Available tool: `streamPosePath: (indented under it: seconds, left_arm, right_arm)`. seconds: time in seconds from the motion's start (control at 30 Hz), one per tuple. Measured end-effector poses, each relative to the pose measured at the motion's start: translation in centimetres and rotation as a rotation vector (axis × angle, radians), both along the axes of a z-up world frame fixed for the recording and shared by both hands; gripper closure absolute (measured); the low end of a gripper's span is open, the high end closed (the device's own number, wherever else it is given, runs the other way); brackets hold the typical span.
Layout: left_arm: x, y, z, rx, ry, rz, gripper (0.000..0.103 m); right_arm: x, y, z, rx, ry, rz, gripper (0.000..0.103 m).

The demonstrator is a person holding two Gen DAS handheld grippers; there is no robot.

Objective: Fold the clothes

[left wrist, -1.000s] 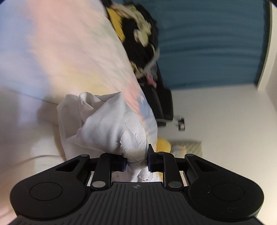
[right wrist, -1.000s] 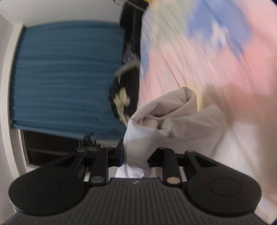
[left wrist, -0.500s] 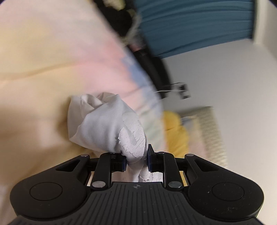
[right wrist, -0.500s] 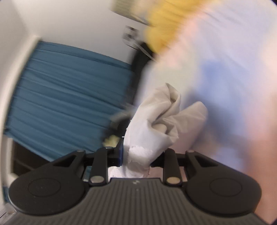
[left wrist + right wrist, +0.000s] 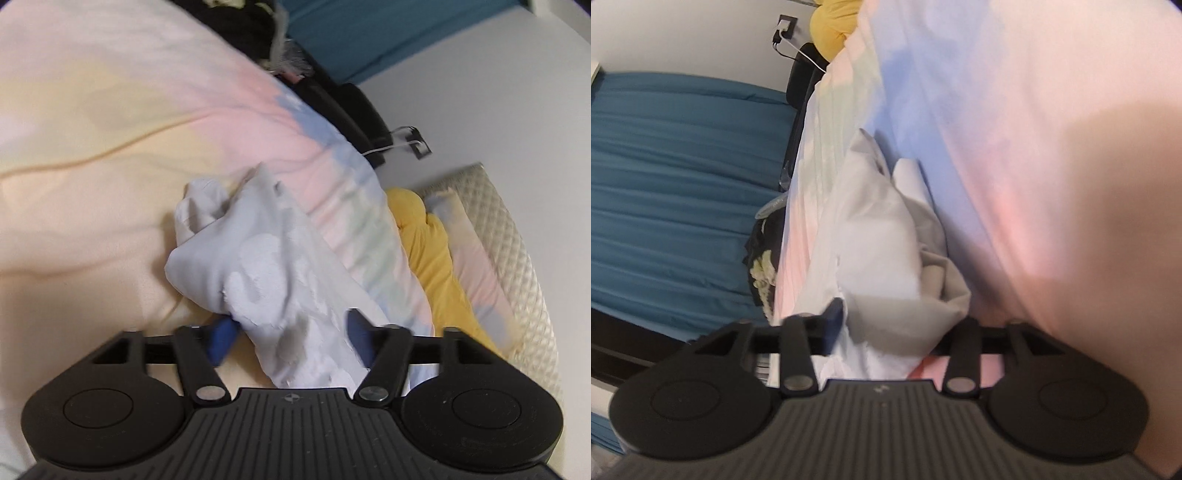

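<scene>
A white garment (image 5: 266, 258) with a cracked white print lies bunched on the pastel bedspread (image 5: 110, 129). My left gripper (image 5: 290, 338) is open, its blue pads (image 5: 221, 338) wide apart, with the cloth lying loose between them. In the right wrist view the same white garment (image 5: 879, 251) lies crumpled on the bedspread (image 5: 1034, 147). My right gripper (image 5: 894, 328) is open too, and the cloth sits between its spread fingers. Its right pad is hidden by the fabric.
A yellow pillow (image 5: 432, 258) and a quilted white headboard (image 5: 506, 236) lie at the bed's end. A dark pile of clothes (image 5: 251, 26) lies on a black chair (image 5: 343, 110) beside the bed. A blue curtain (image 5: 683, 177) hangs behind.
Both grippers have opened and let go of the white garment, which now lies on the bedspread. Both have swung down toward the bed.
</scene>
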State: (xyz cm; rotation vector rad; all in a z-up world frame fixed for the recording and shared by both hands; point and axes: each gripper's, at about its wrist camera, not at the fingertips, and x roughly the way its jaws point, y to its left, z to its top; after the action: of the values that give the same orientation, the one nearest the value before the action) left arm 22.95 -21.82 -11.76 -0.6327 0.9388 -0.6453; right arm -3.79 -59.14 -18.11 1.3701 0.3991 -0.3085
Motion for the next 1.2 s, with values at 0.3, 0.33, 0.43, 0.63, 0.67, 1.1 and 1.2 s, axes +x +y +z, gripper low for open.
streamPosePath:
  seconds: [0.3,0.33,0.43,0.63,0.67,1.1,1.2]
  left_arm:
    - [-6.5,5.4,8.4,0.148,-0.158,-0.024,0.013]
    - [-7.3,6.1,9.5,0.166,-0.18,-0.024,0.013]
    - [-9.4,8.3,12.4,0.205,-0.237,-0.013,0.013]
    - [-13.6,13.9,17.0,0.286,-0.344,0.024,0.009]
    - [-14.1,14.8,17.5,0.311,-0.358,0.044,0.009]
    - [-20.9,25.3,18.7,0.572,-0.549,0.255,0.001]
    - [-21.6,26.2,17.7,0.623,-0.596,0.302,0.0]
  right_arm:
    - [-3.2,4.0,7.1,-0.168,0.103,0.037,0.023]
    - [-3.4,4.8,8.0,-0.191,0.104,0.065,0.023]
    - [-3.1,7.9,11.4,-0.266,0.084,0.153,0.023]
    - [-1.4,15.5,17.8,-0.455,0.009,0.317,0.023]
    - [-0.9,16.9,18.5,-0.482,-0.001,0.348,0.023]
    - [2.8,31.7,23.8,-0.788,-0.197,0.6,0.022]
    - [3.9,33.5,23.5,-0.862,-0.237,0.626,0.022]
